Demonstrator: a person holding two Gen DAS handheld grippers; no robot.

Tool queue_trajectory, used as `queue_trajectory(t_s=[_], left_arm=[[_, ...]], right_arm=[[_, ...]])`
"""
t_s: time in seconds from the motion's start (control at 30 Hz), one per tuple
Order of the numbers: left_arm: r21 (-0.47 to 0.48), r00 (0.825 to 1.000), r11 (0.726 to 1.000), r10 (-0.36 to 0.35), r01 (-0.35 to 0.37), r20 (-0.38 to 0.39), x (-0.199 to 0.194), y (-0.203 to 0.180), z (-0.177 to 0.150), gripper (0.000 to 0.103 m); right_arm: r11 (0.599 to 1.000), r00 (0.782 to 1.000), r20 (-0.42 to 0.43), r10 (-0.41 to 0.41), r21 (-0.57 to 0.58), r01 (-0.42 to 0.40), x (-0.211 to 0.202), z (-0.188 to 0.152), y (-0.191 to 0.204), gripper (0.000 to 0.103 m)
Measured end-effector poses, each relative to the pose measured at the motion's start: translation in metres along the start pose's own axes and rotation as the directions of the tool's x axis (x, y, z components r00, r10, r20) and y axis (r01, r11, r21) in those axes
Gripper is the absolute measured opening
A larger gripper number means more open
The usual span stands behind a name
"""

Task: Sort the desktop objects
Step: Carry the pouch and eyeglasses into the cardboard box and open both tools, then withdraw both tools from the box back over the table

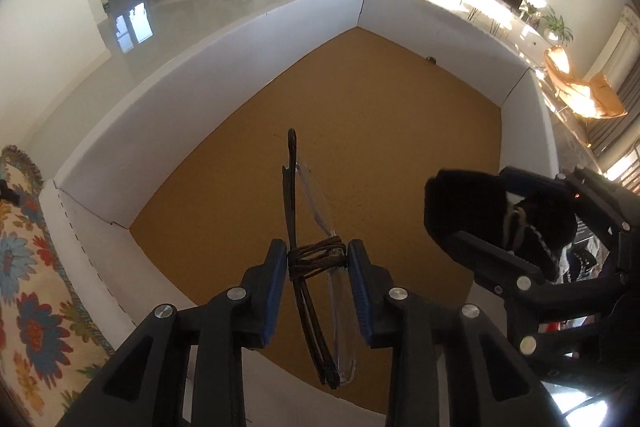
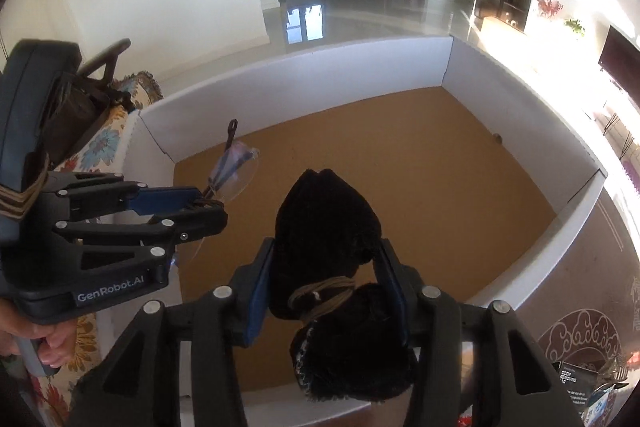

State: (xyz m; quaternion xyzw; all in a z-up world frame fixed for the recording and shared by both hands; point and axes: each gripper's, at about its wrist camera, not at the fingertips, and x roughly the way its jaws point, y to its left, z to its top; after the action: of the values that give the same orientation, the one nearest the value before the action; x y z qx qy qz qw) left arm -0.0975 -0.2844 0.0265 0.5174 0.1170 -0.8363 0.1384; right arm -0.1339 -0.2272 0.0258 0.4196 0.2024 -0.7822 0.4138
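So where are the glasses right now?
The folded glasses are clamped in the left gripper, held in the air above the brown floor of the white-walled box. Just to their right, the right gripper holds a black fuzzy bundle.

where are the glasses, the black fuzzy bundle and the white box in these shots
glasses (image 1: 298,211): left wrist view, dark frame arm above the tie
black fuzzy bundle (image 2: 328,219): right wrist view, upper lobe
white box (image 1: 224,67): left wrist view, bare inner side wall

Right tool (image 2: 326,291) grips black fuzzy bundle (image 2: 328,227), perhaps gloves, above white-walled box (image 2: 304,75).
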Motion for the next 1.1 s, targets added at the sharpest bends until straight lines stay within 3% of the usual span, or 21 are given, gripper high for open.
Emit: queue_trajectory(t_s=[0.03, 0.07, 0.2, 0.33, 0.43, 0.57, 0.73, 0.83, 0.87, 0.93, 1.0, 1.1], left_arm=[[0.013, 1.0, 1.0, 0.014, -0.014, -0.013, 0.005, 0.0, 0.0, 0.039], [0.027, 1.0, 0.999, 0.026, -0.025, -0.016, 0.008, -0.001, -0.001, 0.042], [0.112, 0.993, 0.987, 0.115, -0.114, 0.003, 0.012, -0.012, -0.004, 0.049], [0.202, 0.97, 0.949, 0.241, -0.24, 0.023, 0.014, -0.023, -0.008, 0.054], [0.21, 0.963, 0.941, 0.269, -0.266, 0.017, 0.013, -0.019, -0.012, 0.054], [0.195, 0.966, 0.947, 0.257, -0.255, 0.017, 0.005, -0.013, -0.021, 0.054], [0.067, 0.988, 0.989, 0.127, -0.134, 0.089, -0.019, 0.005, -0.034, 0.054], [-0.01, 0.983, 1.0, 0.029, -0.028, 0.179, -0.05, 0.01, -0.05, 0.055], [-0.016, 0.978, 1.0, -0.01, 0.014, 0.208, -0.062, 0.007, -0.057, 0.056], [-0.004, 0.961, 0.997, -0.075, 0.079, 0.268, -0.086, -0.005, -0.073, 0.081], [0.036, 0.934, 0.991, -0.132, 0.127, 0.331, -0.112, -0.024, -0.09, 0.095], [0.128, 0.906, 0.969, -0.244, 0.212, 0.346, -0.14, -0.063, -0.114, 0.1]], right_arm=[[1.0, 1.0, -0.019, -0.015, -0.017, 0.015, 0.008, 0.0, 0.001, 0.079], [0.999, 0.999, -0.027, -0.027, -0.034, 0.026, 0.013, -0.001, 0.002, 0.082], [0.992, 0.995, -0.064, -0.079, -0.103, 0.072, 0.028, -0.007, 0.0, 0.082], [0.985, 0.993, -0.058, -0.103, -0.143, 0.094, 0.03, -0.016, -0.002, 0.082], [0.982, 0.993, -0.044, -0.111, -0.157, 0.103, 0.027, -0.021, 0.0, 0.082], [0.985, 0.995, -0.039, -0.09, -0.153, 0.083, 0.02, -0.028, 0.003, 0.082], [0.978, 0.994, 0.002, -0.106, -0.18, 0.105, 0.009, -0.038, 0.009, 0.084], [0.987, 0.989, 0.091, -0.114, -0.099, 0.123, -0.018, -0.04, 0.0, 0.103], [0.99, 0.985, 0.13, -0.112, -0.073, 0.122, -0.031, -0.043, -0.003, 0.103], [0.992, 0.976, 0.184, -0.117, -0.029, 0.125, -0.057, -0.054, -0.012, 0.103], [0.989, 0.966, 0.212, -0.146, 0.017, 0.146, -0.082, -0.075, -0.023, 0.103], [0.975, 0.947, 0.234, -0.219, 0.096, 0.202, -0.121, -0.122, -0.039, 0.103]])
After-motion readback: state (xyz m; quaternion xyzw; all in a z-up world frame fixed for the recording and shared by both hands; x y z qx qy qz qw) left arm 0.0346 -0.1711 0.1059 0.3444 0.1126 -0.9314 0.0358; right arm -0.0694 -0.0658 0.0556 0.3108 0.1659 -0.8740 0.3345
